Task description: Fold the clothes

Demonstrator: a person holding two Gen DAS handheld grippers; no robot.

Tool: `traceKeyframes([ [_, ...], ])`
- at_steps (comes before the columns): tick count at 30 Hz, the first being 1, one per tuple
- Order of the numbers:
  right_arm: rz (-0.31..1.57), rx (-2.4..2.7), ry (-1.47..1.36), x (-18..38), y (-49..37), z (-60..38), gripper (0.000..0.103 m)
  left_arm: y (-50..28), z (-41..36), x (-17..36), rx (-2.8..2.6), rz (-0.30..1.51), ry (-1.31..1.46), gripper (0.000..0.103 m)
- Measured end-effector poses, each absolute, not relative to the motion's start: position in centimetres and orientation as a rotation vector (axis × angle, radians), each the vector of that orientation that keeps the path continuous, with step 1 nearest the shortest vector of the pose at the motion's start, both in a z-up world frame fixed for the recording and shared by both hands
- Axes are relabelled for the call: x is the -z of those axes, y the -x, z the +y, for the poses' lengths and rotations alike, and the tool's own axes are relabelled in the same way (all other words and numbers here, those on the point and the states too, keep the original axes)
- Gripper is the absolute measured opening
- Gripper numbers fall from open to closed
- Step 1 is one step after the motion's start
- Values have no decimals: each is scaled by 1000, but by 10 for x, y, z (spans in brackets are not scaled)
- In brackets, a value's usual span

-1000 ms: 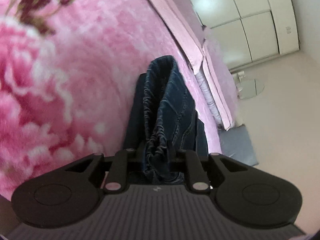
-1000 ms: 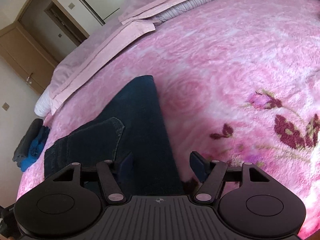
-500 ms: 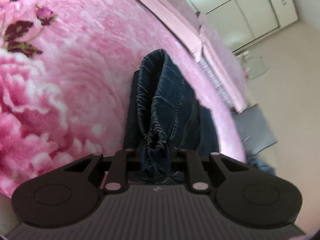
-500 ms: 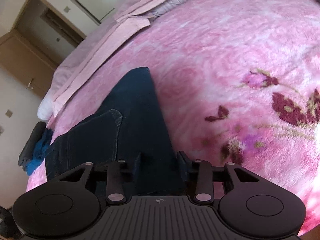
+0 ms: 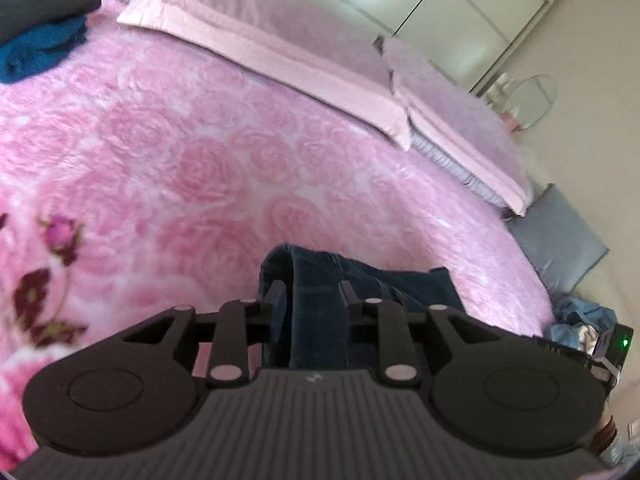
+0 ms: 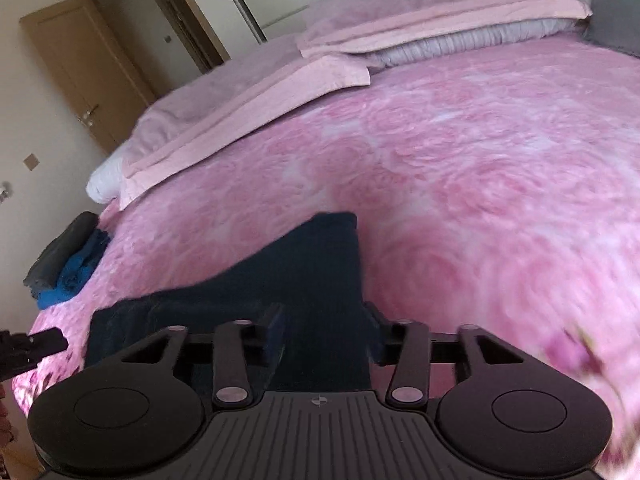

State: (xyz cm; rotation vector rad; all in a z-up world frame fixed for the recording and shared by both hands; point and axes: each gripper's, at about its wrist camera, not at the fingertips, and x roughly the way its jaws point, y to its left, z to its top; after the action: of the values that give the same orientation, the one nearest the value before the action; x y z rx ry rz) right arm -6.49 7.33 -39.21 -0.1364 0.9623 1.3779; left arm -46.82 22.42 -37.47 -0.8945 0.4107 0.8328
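Dark blue jeans lie folded lengthwise on the pink floral blanket. In the left wrist view my left gripper has a thick fold of the jeans filling the gap between its fingers and lifted off the blanket. Its jaws are opening, and the fabric still touches both pads. In the right wrist view the jeans' leg runs from my right gripper up to a square corner. That fabric spans the whole gap between the right fingers while those jaws are opening too.
Pink pillows line the head of the bed. A stack of grey and blue folded clothes sits at the bed's edge. A grey cushion and a light blue heap of clothes lie beside the bed. A brown door stands behind.
My left gripper rose and rolled level with the jeans fold still in it. My right gripper shut onto the jeans leg, then widened slightly, and moved across the bed with it.
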Motion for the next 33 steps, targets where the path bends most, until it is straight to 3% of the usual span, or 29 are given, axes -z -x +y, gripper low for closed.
traceKeyframes([
  [6, 1069, -1392, 81, 418, 29, 143, 57, 457, 254, 400, -810, 396, 997, 24],
  [8, 1137, -1392, 61, 432, 18, 162, 57, 452, 260, 409, -789, 404, 1002, 15],
  [10, 1185, -1397, 31, 442, 11, 173, 57, 449, 263, 416, -779, 408, 998, 13],
  [11, 1203, -1406, 11, 446, 8, 176, 51, 449, 263, 418, -779, 407, 985, 11],
  [12, 1186, -1411, 25, 447, 8, 176, 32, 449, 263, 420, -772, 396, 967, 9],
  [14, 1097, -1443, 70, 443, 16, 171, 16, 447, 257, 418, -756, 366, 899, 3],
  [17, 1049, -1409, 16, 443, 21, 158, 12, 443, 249, 424, -761, 354, 805, 5],
  [22, 1099, -1328, -34, 459, 21, 160, 15, 450, 242, 447, -803, 347, 853, 8],
  [24, 1116, -1326, 13, 453, 17, 163, 37, 449, 241, 437, -830, 361, 834, 9],
  [25, 1130, -1316, 13, 448, 12, 162, 39, 449, 240, 430, -845, 376, 815, 9],
  [33, 794, -1423, 183, 377, 54, 90, 42, 434, 217, 368, -880, 410, 630, 6],
])
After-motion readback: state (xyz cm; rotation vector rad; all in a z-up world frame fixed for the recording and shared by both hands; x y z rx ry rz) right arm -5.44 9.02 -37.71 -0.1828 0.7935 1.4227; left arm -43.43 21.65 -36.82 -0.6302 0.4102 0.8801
